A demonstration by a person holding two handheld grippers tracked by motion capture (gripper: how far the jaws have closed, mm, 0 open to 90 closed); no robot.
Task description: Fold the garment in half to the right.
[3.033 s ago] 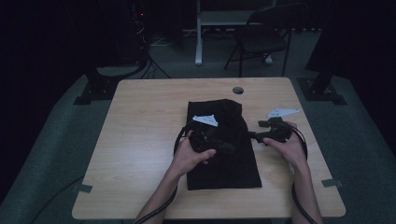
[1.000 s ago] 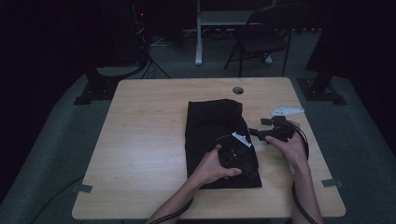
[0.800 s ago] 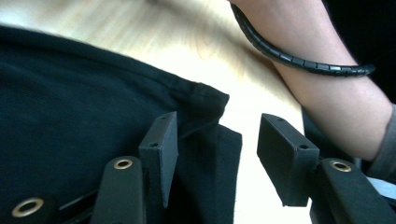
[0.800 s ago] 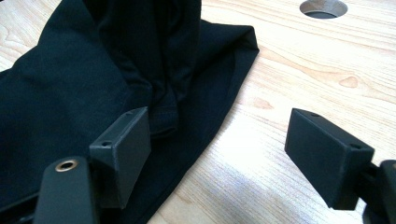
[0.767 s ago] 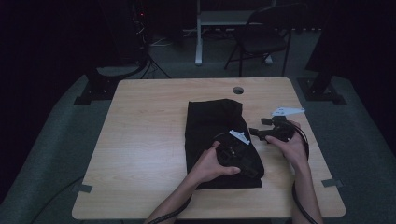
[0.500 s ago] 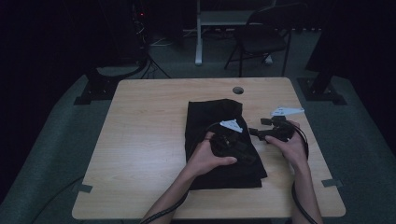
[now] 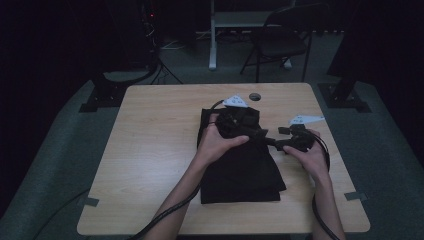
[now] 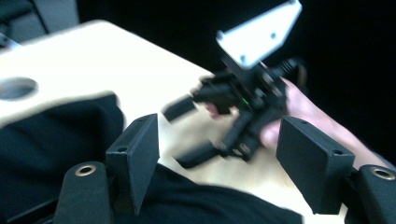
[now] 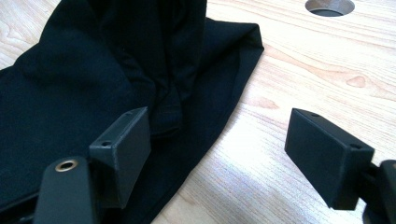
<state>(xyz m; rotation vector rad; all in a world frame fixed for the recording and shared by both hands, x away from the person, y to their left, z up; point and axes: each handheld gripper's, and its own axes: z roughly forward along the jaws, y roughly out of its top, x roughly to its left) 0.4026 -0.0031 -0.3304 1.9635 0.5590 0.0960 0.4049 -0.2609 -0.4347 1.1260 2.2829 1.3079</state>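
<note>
a black cloth (image 7: 242,165) lies folded in the middle of the wooden bench (image 7: 150,150). the left gripper (image 7: 240,122) is above its far end, jaws just opened wide, holding nothing. the right gripper (image 7: 282,142) sits at the cloth's right edge, wide open and empty. a round hole (image 7: 255,96) is past the cloth.

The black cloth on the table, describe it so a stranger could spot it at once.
On the light wooden table, look at the middle, between the two hands. The black cloth lies there folded in a long strip, the one dark, soft thing on the pale wood.
</note>
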